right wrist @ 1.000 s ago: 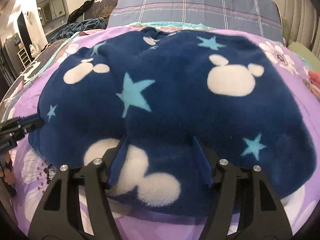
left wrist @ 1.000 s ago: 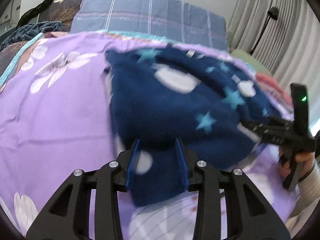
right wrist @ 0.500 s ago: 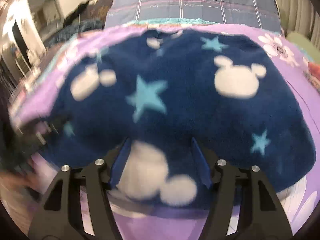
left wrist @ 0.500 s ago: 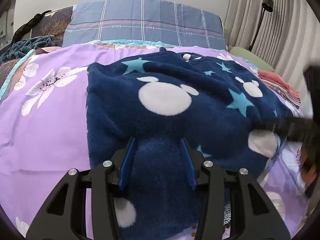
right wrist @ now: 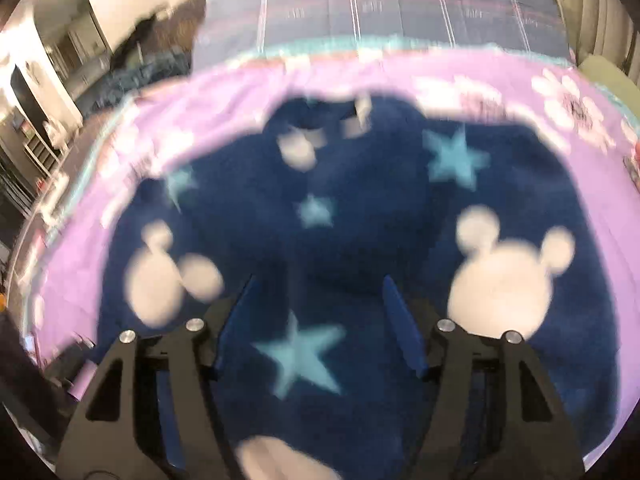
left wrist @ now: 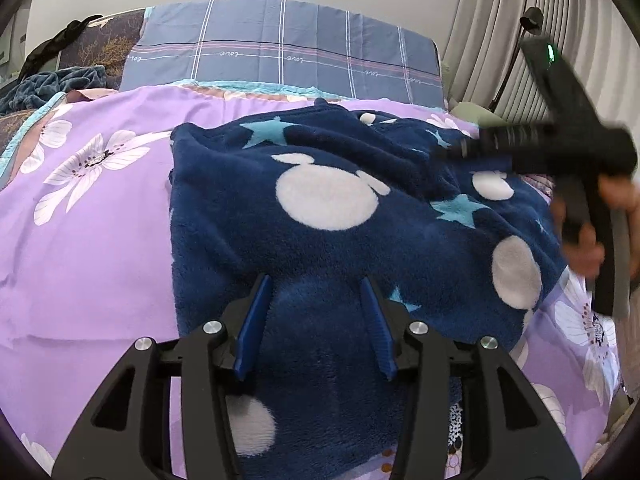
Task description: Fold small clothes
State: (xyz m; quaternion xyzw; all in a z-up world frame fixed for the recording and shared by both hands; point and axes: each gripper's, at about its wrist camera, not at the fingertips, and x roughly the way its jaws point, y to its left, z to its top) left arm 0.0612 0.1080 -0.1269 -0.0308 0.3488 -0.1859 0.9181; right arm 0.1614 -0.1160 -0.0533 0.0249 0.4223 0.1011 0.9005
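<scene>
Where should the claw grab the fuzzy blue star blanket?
Probably the near left edge of the blue star blanket, coming in low from the front. That edge lies loose on the purple sheet, right by the open left claw.

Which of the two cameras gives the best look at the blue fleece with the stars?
The left wrist view: the blue fleece is sharp there, its left edge clear against the purple sheet. The right wrist view shows it blurred by motion.

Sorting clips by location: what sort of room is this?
Most likely a bedroom: a purple flowered bedsheet under the blue fleece garment, a plaid pillow behind it, and curtains alongside.
</scene>
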